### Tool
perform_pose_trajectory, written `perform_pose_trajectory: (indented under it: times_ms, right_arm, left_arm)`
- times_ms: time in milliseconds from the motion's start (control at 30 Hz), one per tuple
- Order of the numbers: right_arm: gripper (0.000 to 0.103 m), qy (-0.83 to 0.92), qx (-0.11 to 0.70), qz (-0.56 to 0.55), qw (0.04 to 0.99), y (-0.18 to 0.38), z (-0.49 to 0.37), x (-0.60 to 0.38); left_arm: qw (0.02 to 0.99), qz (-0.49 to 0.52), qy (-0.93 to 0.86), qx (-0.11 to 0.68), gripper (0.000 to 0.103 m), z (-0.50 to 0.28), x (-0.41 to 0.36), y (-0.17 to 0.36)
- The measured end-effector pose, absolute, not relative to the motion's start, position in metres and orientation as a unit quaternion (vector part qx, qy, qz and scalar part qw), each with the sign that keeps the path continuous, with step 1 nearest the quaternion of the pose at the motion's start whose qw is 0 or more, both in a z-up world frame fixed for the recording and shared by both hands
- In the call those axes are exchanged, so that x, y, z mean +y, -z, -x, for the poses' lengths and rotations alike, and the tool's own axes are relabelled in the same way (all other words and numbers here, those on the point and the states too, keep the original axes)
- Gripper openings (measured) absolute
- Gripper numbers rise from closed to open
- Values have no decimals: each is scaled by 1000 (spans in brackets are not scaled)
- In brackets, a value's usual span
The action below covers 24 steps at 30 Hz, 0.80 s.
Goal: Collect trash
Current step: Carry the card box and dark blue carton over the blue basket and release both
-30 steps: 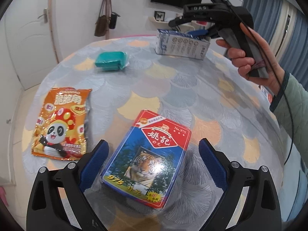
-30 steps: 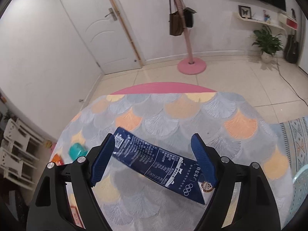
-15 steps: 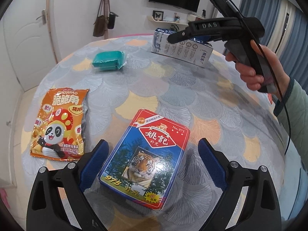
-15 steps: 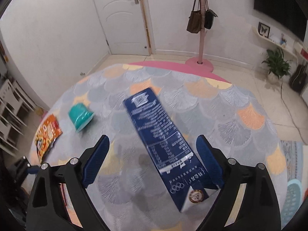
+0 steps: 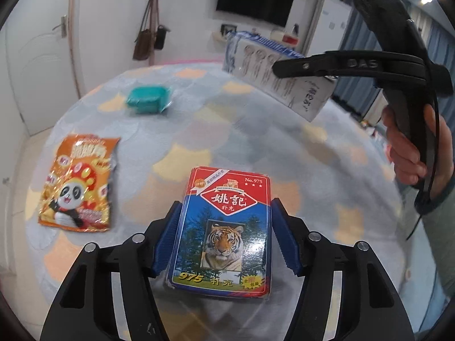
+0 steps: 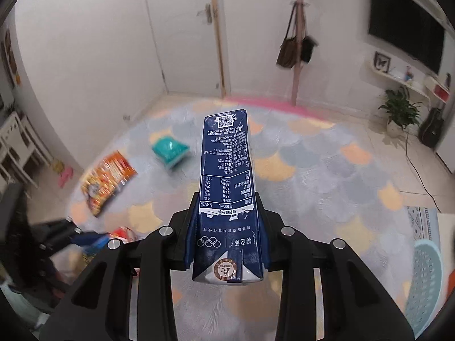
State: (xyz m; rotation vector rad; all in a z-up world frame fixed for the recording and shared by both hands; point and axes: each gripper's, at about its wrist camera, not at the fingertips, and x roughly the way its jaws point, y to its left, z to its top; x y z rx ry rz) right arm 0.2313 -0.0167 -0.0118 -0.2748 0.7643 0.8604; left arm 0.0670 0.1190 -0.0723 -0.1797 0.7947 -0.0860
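Gripping a card box (image 5: 224, 227) and a milk carton (image 6: 227, 199), both tools are clamped; the long carton, held near one end, could tip loose.

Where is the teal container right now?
The teal container sits on the table at its far left in the left wrist view, beyond the snack bag, untouched by either gripper.

Red-blue tiger card box (image 5: 224, 227), navy carton (image 6: 227, 176), orange panda packet (image 5: 78, 182)

Card box (image 5: 224, 227): "No.975", "975". Right gripper (image 5: 362, 64): "DAS". Milk carton (image 6: 227, 182): "NRV%", "100mL".
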Motion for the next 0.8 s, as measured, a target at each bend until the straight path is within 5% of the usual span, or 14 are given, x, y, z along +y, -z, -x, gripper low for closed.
perform_pose_trajectory:
  times_ms: [367, 800]
  right_arm:
    - [31, -302, 250, 27, 920, -69, -209, -160]
    - [31, -144, 324, -118, 928, -21, -259, -322]
  left_arm:
    - [944, 77, 125, 297, 60, -88, 58, -8]
    - [933, 42, 232, 273, 60, -191, -83, -62]
